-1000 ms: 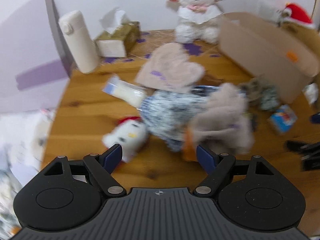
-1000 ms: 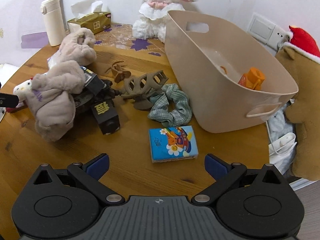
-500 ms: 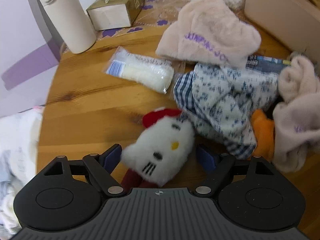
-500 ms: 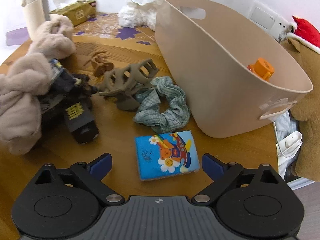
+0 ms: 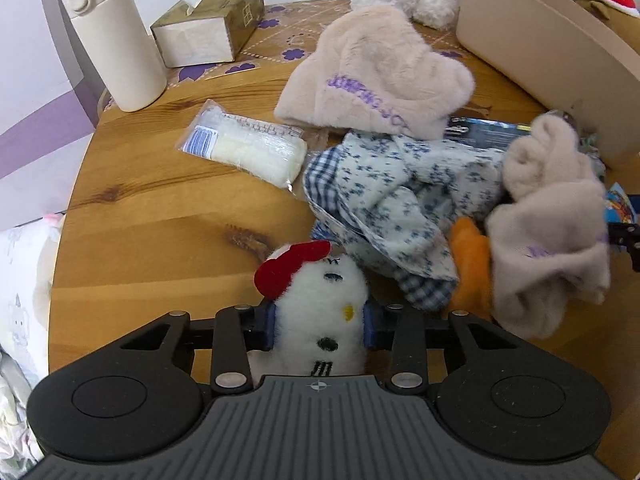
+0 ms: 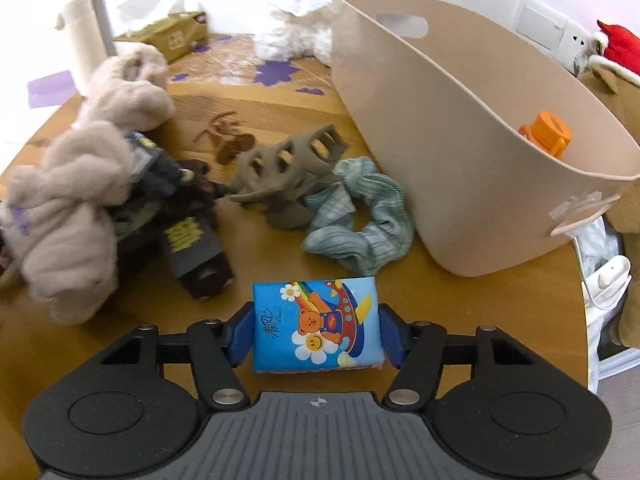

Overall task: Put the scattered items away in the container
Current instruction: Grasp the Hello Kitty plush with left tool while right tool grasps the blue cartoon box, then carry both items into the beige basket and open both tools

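My left gripper is closing on a white cat plush with a red bow, and both blue pads press its sides. Behind it lie a floral cloth, a beige fuzzy hat and a clear packet. My right gripper is closing on a blue cartoon tissue pack, its pads against both edges, on the wooden table. The beige tub stands to the right beyond it, with an orange item inside. A brown hair claw, a green scrunchie and a dark box lie ahead.
A cream flask and a tissue box stand at the back left. A white lamb plush sits behind the tub. The round table's edge curves close on the left. A brown bear with a red hat sits at the right.
Both grippers came down and forward and narrowed their jaws. The left now has the cat plush between its pads, the right the blue tissue pack.
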Demonstrator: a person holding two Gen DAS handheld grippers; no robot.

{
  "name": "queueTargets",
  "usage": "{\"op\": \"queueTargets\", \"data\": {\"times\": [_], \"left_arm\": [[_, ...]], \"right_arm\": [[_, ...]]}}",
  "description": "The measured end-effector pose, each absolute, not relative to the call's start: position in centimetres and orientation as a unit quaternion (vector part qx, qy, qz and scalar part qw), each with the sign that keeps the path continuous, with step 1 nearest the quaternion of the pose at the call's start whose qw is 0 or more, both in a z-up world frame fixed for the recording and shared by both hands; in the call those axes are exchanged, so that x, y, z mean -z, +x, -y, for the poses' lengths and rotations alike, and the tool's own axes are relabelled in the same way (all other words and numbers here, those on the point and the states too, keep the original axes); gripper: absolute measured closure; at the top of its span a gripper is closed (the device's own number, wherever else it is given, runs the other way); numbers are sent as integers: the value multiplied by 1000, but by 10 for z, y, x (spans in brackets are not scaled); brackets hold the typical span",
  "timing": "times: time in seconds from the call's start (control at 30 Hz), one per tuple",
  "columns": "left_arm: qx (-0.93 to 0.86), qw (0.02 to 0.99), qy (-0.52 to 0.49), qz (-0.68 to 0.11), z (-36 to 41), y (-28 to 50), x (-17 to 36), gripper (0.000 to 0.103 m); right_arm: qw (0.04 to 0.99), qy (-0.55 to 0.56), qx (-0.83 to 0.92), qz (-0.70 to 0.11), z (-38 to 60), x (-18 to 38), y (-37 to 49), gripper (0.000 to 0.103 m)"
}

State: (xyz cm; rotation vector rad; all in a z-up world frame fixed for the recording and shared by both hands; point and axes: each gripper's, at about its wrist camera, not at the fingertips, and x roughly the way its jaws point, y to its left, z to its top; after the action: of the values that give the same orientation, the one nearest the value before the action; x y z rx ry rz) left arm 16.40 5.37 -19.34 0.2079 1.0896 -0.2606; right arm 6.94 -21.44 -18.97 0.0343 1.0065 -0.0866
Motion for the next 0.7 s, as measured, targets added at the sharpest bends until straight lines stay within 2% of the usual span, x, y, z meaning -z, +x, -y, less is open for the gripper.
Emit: {"op": "queueTargets", "data": {"times": [0.47,0.7], "left_arm": [[179,874,115,-436,-32,113,111,65],[206,900,104,-371,10,126,59,65]], "right_arm": [[905,8,10,-424,211,99,28,43],[922,-9,46,-385,237,63,20,43]]}}
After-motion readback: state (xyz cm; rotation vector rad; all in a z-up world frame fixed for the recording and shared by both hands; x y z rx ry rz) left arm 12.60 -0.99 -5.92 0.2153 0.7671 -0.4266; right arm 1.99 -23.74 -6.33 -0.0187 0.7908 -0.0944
